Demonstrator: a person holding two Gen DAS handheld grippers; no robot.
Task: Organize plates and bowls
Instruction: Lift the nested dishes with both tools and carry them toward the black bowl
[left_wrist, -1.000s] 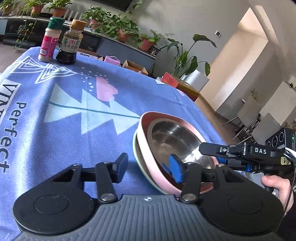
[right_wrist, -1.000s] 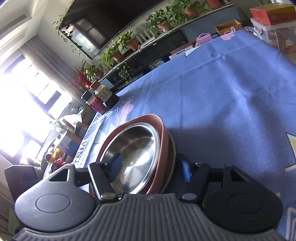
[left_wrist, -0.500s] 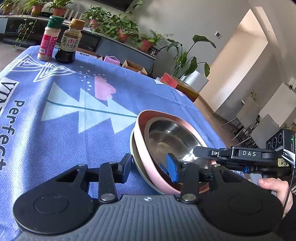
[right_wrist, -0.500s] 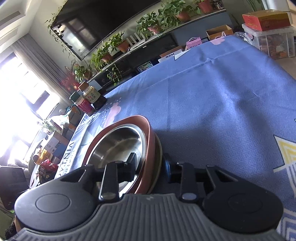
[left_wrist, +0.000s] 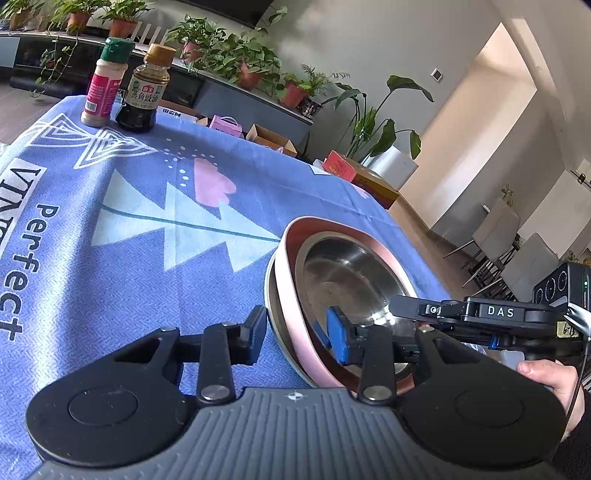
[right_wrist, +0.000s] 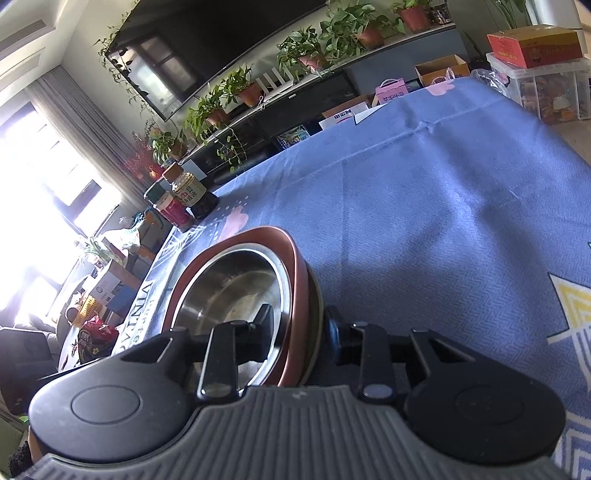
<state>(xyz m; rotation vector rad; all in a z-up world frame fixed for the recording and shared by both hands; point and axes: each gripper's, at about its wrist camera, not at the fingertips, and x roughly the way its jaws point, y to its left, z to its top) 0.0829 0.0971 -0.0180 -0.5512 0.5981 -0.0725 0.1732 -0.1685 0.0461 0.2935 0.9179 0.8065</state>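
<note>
A stack of dishes sits on the blue tablecloth: a steel bowl (left_wrist: 351, 273) nested in a pink bowl (left_wrist: 291, 295) on a pale plate (left_wrist: 271, 295). My left gripper (left_wrist: 295, 332) straddles the stack's near rim, one finger outside, the blue-padded one inside, closed onto it. My right gripper (right_wrist: 299, 328) grips the opposite rim the same way; the steel bowl (right_wrist: 236, 291) and pink bowl (right_wrist: 295, 280) show there. The right gripper also shows in the left wrist view (left_wrist: 480, 314).
Two condiment bottles, a pink-labelled shaker (left_wrist: 105, 86) and a dark sauce bottle (left_wrist: 146, 92), stand at the cloth's far left corner. Beyond the table are potted plants, boxes (left_wrist: 347, 168) and chairs. The table edge runs close to the right of the stack.
Both grippers have closed in on the stack's rim from opposite sides. The stack looks slightly nearer and more tilted in both views.
</note>
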